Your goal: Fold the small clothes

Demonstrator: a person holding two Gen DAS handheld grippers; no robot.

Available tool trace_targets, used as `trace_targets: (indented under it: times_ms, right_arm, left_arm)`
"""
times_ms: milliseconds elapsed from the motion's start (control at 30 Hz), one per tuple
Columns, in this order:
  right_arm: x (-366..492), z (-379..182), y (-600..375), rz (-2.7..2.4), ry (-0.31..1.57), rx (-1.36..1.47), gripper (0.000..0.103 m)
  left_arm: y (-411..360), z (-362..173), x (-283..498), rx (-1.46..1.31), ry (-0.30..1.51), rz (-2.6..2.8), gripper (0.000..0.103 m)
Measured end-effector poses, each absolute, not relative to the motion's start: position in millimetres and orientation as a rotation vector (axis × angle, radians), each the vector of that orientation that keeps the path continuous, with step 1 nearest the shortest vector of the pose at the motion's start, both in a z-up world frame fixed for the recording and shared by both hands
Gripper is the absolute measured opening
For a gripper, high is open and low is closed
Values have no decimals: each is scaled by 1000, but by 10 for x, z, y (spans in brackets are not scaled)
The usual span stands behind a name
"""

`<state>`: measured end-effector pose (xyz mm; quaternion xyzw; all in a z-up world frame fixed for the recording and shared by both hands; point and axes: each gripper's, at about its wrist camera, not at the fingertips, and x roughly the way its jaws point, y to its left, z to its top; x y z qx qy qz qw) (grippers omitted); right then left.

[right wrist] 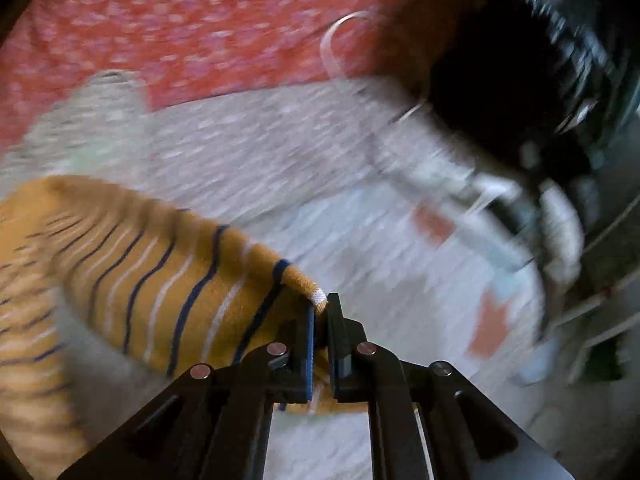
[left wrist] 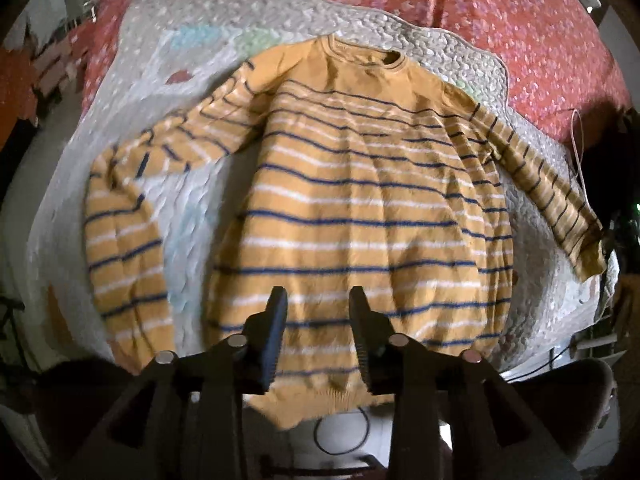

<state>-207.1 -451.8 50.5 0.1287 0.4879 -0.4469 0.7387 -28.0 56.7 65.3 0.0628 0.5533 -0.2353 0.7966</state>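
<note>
My left gripper (left wrist: 318,336) hangs nearest, jaws spread with nothing between them, just above the near hem of the sweater (left wrist: 352,208). The sweater lies flat, face up, on a quilt (left wrist: 192,72) over the bed (left wrist: 520,32), neck at the far side, both sleeves out to left and right. My right gripper (right wrist: 320,320) has its jaws pinching the cuff (right wrist: 316,294) of the right sleeve, lifted off the quilt. I judge the folding barely begun: no fold shows yet; both sleeves and the body remain.
</note>
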Motion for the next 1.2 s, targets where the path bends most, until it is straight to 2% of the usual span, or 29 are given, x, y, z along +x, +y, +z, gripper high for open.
trace_targets:
  times_ms: [67, 167, 233, 267, 300, 367, 467, 633, 667, 700, 867, 900, 1067, 1200]
  right_arm:
    - [-1854, 359, -4658, -1067, 1131, 186, 6]
    - [-1660, 247, -4695, -1126, 1182, 124, 12]
    - [-1605, 384, -4423, -1070, 1097, 164, 14]
    - [-1582, 442, -4273, -1019, 1052, 200, 25]
    - [-1582, 494, -4082, -945, 1011, 255, 42]
    - [-1599, 520, -3554, -660, 944, 440, 51]
    - [-1530, 193, -2822, -320, 1016, 624, 51]
    - [-1372, -260, -2273, -287, 1120, 593, 51]
    - [-1336, -267, -2212, -276, 1125, 573, 47]
    - [-1330, -258, -2196, -241, 1125, 606, 10]
    - [-1583, -37, -2342, -295, 1101, 639, 7]
    - [-1652, -31, -2404, -323, 1104, 641, 1]
    - [-1820, -182, -2565, -376, 1134, 698, 3]
    - [-1954, 157, -2863, -404, 1017, 721, 7]
  left_arm:
    - [489, 607, -235, 133, 1200, -509, 31]
    - [435, 517, -201, 101, 1240, -518, 31]
    - [435, 474, -224, 105, 1244, -518, 33]
    - [455, 434, -231, 112, 1247, -514, 35]
    - [475, 401, -229, 114, 1251, -510, 35]
    - [524, 310, -218, 106, 1269, -504, 35]
    - [563, 215, -223, 84, 1295, -495, 35]
    - [589, 196, -336, 82, 1297, -520, 35]
    - [600, 213, -368, 87, 1290, -524, 35]
    - [607, 226, -382, 90, 1286, -524, 35]
    - [670, 256, -385, 92, 1270, -510, 35]
    - [680, 251, -376, 96, 1267, -505, 36]
    - [644, 86, -331, 129, 1306, -474, 37]
    - [668, -64, -323, 147, 1354, -444, 43]
